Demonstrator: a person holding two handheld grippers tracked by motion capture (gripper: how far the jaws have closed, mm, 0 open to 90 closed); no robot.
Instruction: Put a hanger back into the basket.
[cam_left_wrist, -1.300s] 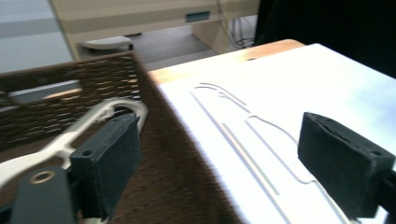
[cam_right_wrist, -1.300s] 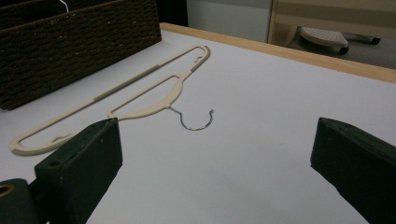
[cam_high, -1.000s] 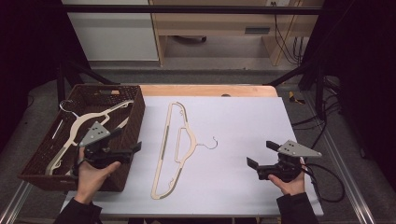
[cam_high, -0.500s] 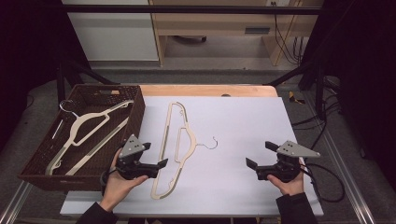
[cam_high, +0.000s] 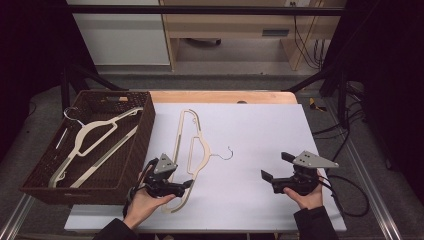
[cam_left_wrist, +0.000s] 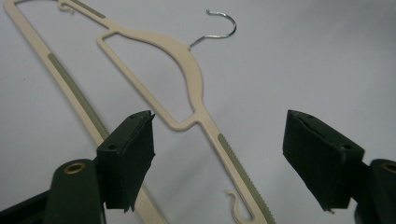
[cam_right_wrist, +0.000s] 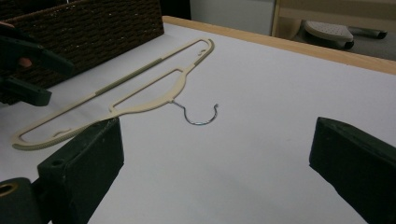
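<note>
The left gripper (cam_left_wrist: 219, 154) hovers with jaws spread wide around the hanger (cam_left_wrist: 187, 79) arm, and the right gripper (cam_right_wrist: 215, 172) gapes empty.

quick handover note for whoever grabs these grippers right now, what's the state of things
Left gripper: open, empty, jaws either side of the near shoulder of the hanger on the table, not closed on it.
Right gripper: open, empty, over the white table on the right, apart from the hanger.
Things: one cream hanger lies flat on the table, its metal hook pointing right. A second hanger already lies in the wicker basket at the left.
Done: one hanger in the basket.
Left, judging by the layout: close on the table hanger, probably lift it into the basket.
</note>
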